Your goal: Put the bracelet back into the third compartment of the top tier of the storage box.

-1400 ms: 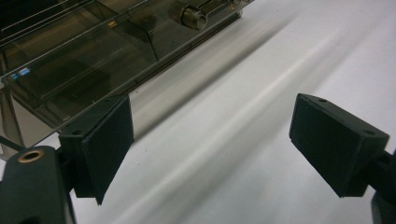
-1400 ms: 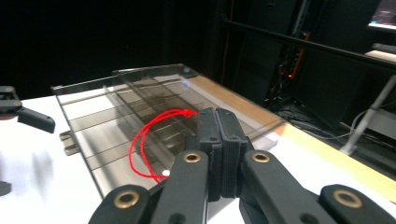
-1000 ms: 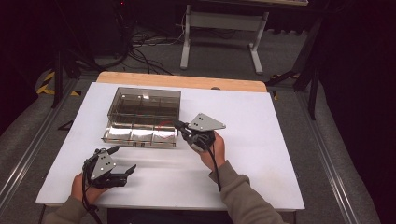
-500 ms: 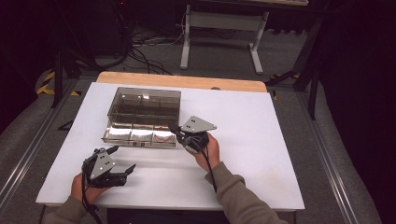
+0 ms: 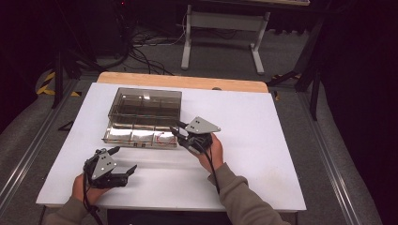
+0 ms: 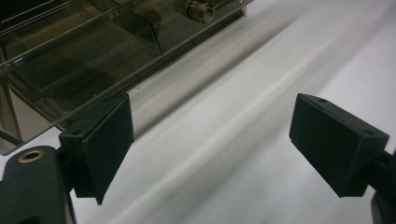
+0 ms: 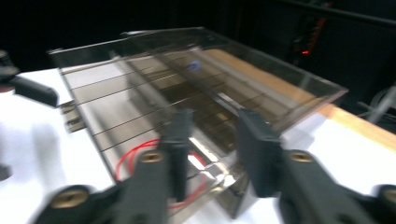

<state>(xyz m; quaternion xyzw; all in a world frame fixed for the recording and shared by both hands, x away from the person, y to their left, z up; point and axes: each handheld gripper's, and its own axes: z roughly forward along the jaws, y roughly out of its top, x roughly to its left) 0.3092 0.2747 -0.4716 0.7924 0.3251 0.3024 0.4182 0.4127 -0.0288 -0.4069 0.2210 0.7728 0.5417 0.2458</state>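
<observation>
Compartment box (image 5: 143, 117), smoky clear plastic, sitting flat on white bench (image 5: 263, 154), toward far-left part of it, long side running parallel to near edge. Showing internal dividers forming a grid of small cells; lid looking hinged and partly raised in right gripper view (image 7: 201, 84), tinted brown-grey, edges catching light. Holding a loop of red wire (image 7: 135, 163) in a cell of near row, toward box's right end; also glimpsed in high view (image 5: 162, 138). Small metallic cylindrical part lying in one cell in left gripper view (image 6: 198, 9); kind of part not resolvable.

Right gripper (image 5: 177, 132) hovering at near-right corner of box, jaws having just been opening, now standing at a narrow gap with front rim of box between them, pads not pressing on it. View blurred, so contact not certain.

Left gripper (image 5: 123, 160) resting low near near-left corner of bench, well apart from box in high view, jaws spread wide, nothing between them but bare bench surface (image 6: 243, 154).
</observation>
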